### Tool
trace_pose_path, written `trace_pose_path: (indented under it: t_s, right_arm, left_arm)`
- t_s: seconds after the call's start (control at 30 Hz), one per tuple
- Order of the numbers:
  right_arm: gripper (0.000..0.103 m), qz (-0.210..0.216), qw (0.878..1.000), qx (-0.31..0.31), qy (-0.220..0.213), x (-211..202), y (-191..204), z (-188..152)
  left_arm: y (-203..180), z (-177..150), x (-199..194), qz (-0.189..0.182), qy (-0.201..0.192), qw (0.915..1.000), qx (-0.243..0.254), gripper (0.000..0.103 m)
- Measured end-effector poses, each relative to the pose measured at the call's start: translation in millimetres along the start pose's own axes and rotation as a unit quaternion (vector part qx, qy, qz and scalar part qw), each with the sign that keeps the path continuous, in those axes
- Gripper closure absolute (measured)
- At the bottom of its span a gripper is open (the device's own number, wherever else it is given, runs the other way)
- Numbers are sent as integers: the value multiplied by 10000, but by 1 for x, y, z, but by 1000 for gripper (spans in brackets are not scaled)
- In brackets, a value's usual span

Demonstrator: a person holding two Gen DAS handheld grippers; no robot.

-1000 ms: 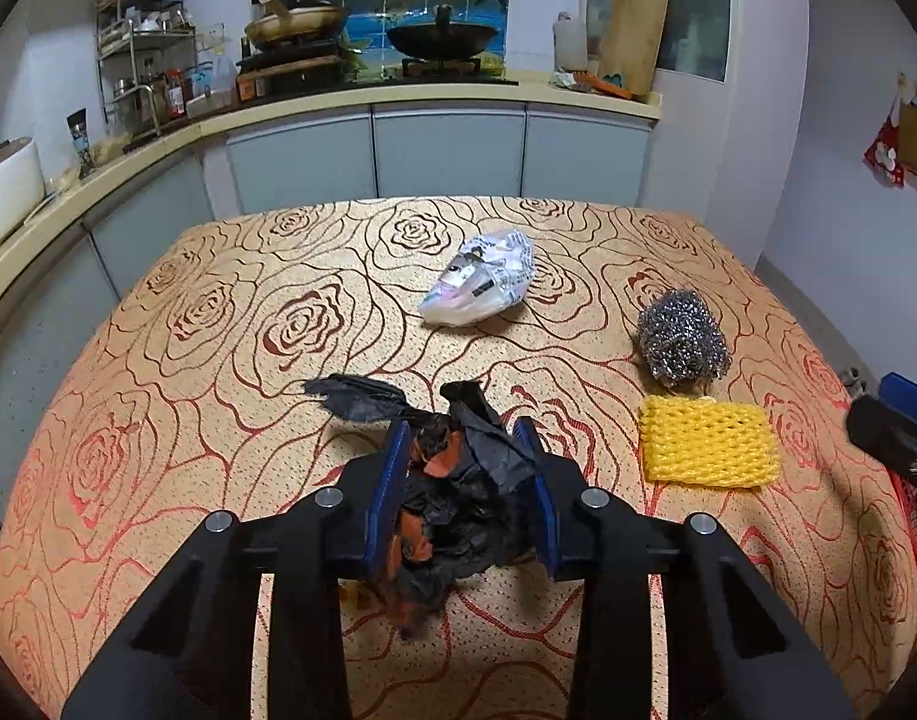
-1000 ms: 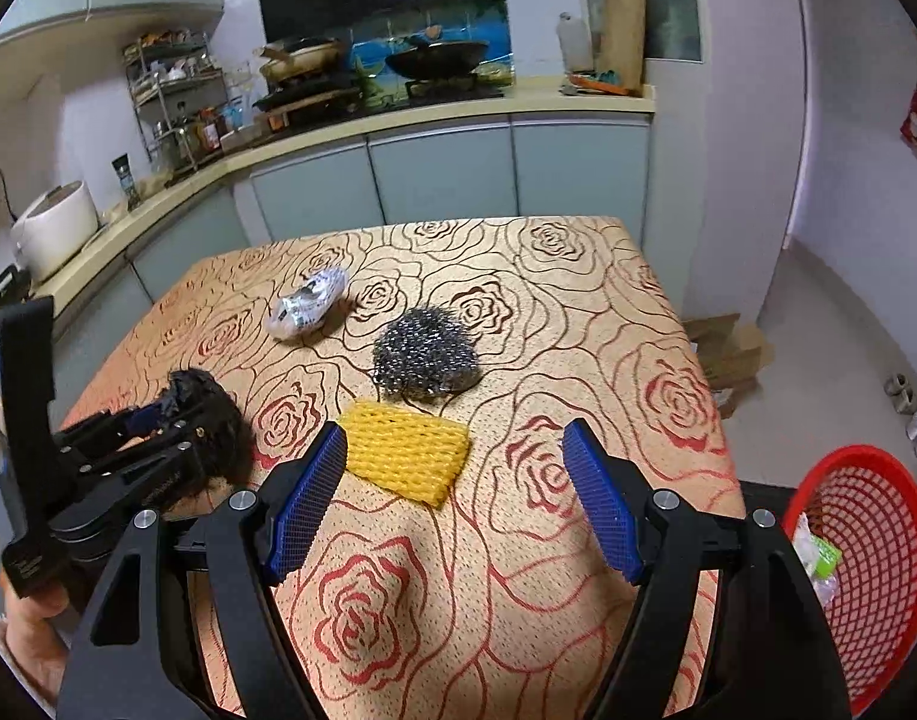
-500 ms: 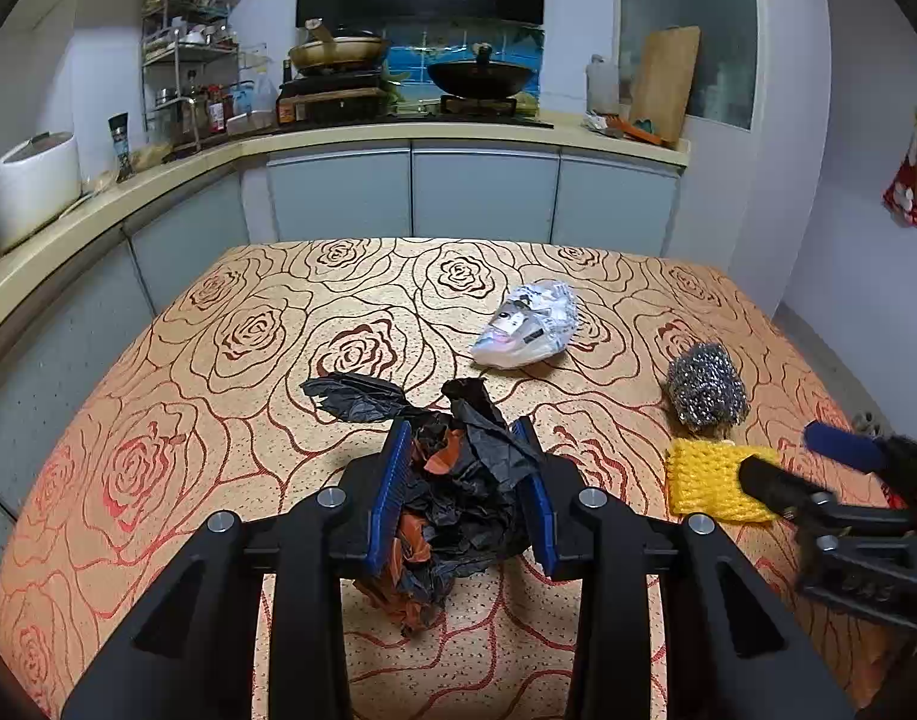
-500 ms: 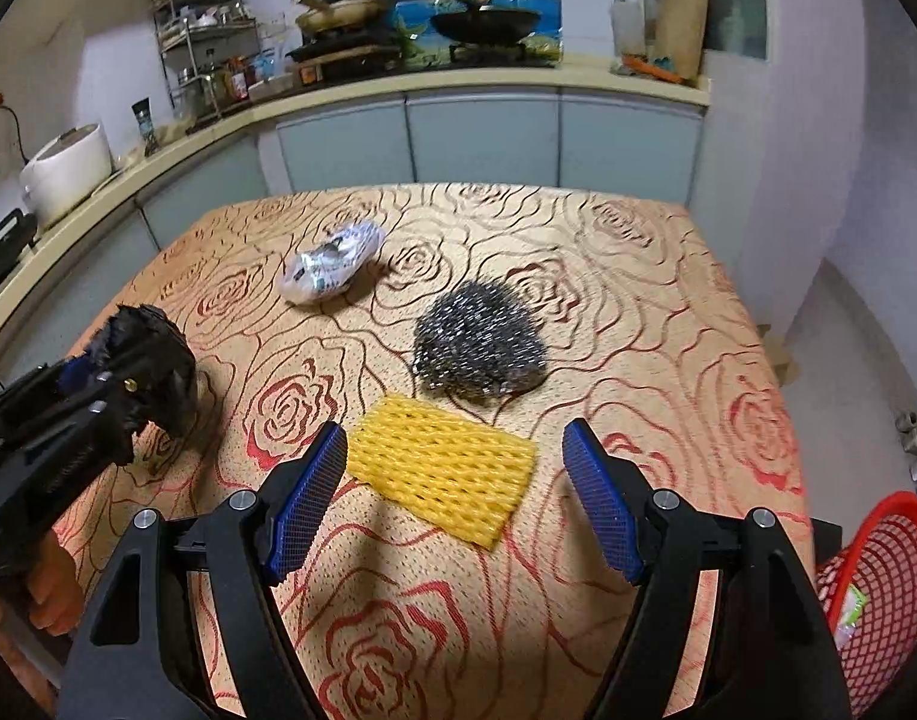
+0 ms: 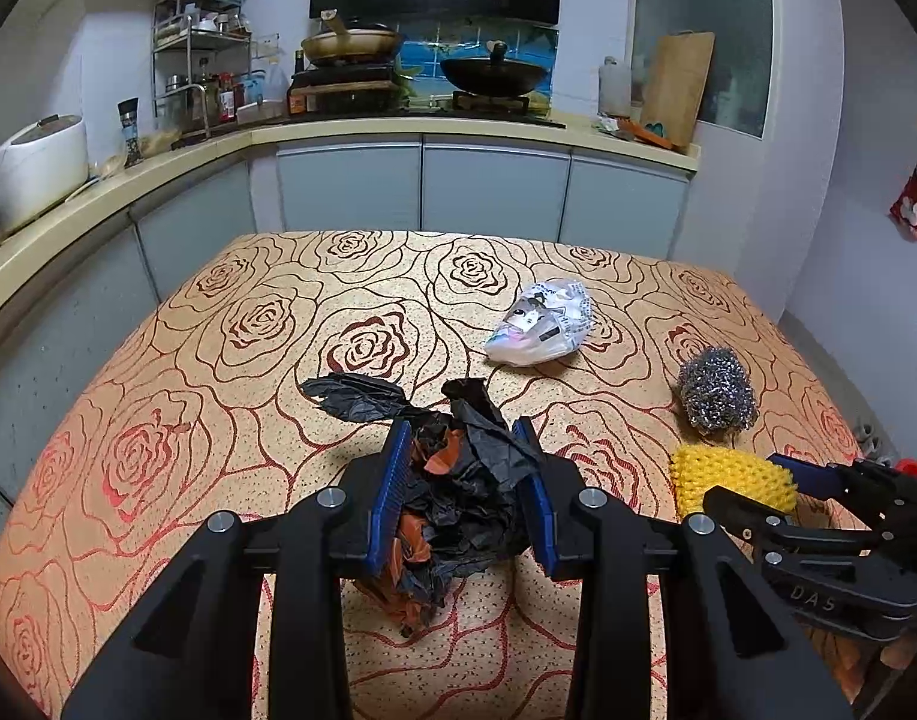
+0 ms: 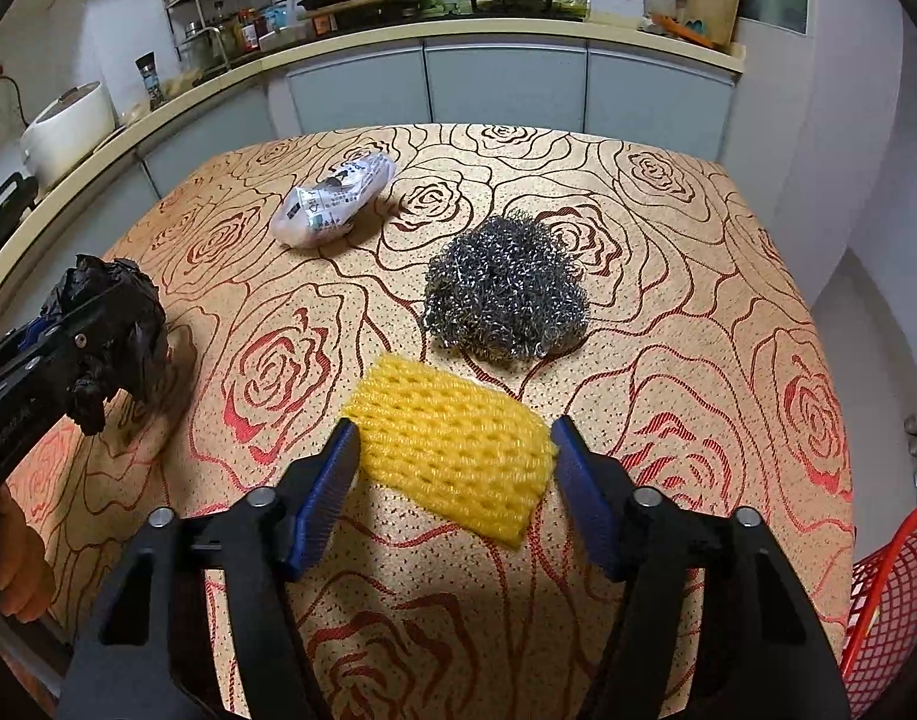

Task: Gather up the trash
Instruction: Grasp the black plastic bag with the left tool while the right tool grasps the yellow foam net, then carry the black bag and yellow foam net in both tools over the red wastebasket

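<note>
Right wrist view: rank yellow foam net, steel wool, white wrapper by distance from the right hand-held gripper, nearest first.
1. yellow foam net, between the right hand-held gripper fingers, which are open.
2. steel wool, just beyond the net, slightly right.
3. white wrapper, farthest, back left on the table.

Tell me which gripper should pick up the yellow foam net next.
Right. The right gripper is open with the yellow foam net between its fingers; the left gripper is shut on the black bag.
</note>
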State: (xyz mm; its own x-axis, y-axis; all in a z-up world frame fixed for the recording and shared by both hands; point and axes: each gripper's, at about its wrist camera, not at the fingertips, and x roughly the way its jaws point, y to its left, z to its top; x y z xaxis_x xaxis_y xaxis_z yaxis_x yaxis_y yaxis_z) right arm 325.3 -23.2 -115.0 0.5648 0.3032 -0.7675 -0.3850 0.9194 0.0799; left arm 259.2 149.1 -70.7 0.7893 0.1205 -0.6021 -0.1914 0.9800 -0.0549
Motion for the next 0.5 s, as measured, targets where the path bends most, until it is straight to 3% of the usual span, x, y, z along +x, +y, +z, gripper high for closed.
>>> trace_pose_path:
  t_s: [0.3, 0.5]
  right_arm:
    - [74, 121, 9999, 42, -37, -4, 5, -4]
    - [80, 124, 9999, 59, -99, -9, 9, -5]
  left_arm:
    - [0, -1, 0, 32, -31, 10000, 5, 69]
    - [-1, -3, -2, 63, -78, 9999, 17, 69]
